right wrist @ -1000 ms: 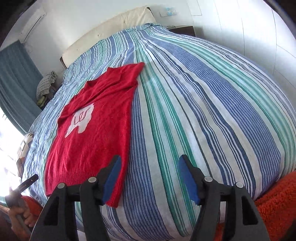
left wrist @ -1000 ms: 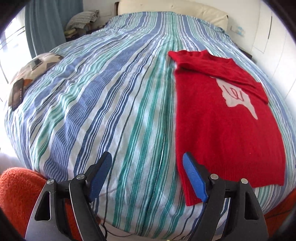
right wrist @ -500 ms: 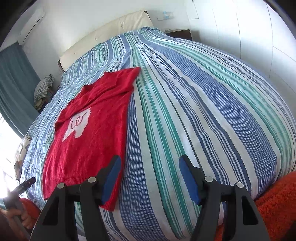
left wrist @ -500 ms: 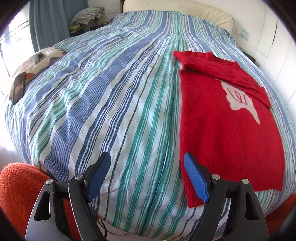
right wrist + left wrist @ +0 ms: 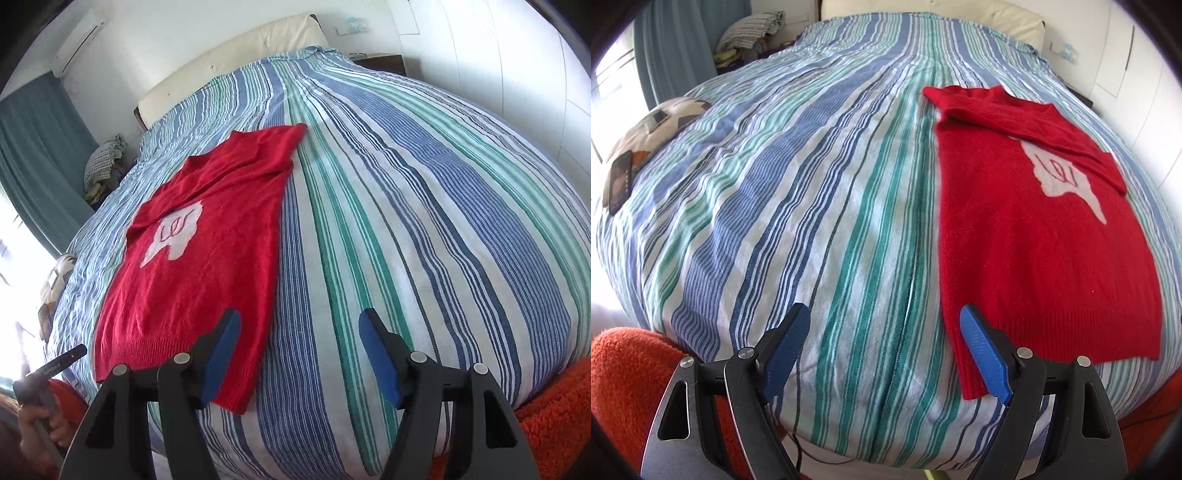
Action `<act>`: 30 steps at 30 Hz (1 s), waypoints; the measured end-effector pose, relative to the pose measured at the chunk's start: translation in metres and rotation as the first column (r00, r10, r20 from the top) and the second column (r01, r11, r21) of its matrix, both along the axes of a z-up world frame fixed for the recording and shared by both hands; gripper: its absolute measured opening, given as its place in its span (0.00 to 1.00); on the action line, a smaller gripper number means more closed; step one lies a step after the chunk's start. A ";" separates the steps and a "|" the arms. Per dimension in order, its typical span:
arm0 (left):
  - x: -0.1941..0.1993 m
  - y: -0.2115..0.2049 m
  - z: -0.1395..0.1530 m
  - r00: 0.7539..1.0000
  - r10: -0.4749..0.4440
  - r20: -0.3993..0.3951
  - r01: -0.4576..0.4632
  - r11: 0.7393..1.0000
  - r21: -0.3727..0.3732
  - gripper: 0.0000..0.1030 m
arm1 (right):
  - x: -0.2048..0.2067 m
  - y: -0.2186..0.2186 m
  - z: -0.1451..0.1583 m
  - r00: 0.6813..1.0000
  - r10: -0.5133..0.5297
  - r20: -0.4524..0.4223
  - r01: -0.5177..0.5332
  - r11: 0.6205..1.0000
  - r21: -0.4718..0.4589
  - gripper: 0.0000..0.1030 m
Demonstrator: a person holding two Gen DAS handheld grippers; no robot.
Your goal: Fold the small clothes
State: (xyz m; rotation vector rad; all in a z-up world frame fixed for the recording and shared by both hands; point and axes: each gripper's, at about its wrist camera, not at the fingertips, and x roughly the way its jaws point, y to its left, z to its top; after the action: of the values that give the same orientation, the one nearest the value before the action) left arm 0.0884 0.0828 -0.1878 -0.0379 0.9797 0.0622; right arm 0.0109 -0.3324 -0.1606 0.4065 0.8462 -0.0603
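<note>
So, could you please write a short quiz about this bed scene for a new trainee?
1. True or false: the red sweater lies flat on the striped bedcover with a sleeve folded across its chest.
2. Multiple choice: what is between the fingers of the left gripper?
A. the sweater's hem
B. nothing, only bedcover below
C. a phone
3. Fill in: in the right wrist view, the sweater's near corner is closest to the ______ finger of the right gripper.

Key
1. True.
2. B; the jaws stand apart and the sweater's edge is beside one finger, not between them.
3. Left, as that picture shows it.
</note>
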 end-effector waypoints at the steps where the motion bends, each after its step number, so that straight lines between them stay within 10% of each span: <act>1: 0.000 -0.001 0.000 1.000 -0.002 0.002 0.002 1.000 0.009 0.83 | 0.000 0.000 -0.001 1.000 -0.001 -0.004 0.001 1.000 0.000 0.64; 30: 0.003 0.003 -0.007 0.999 -0.001 -0.033 0.001 1.000 -0.003 0.83 | 0.003 0.000 -0.009 0.999 -0.002 -0.038 0.002 1.000 0.004 0.64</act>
State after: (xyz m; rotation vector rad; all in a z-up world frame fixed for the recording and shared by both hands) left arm 0.0919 0.0857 -0.1949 -0.0395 1.0128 0.0603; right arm 0.0135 -0.3325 -0.1697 0.4110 0.8836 -0.0688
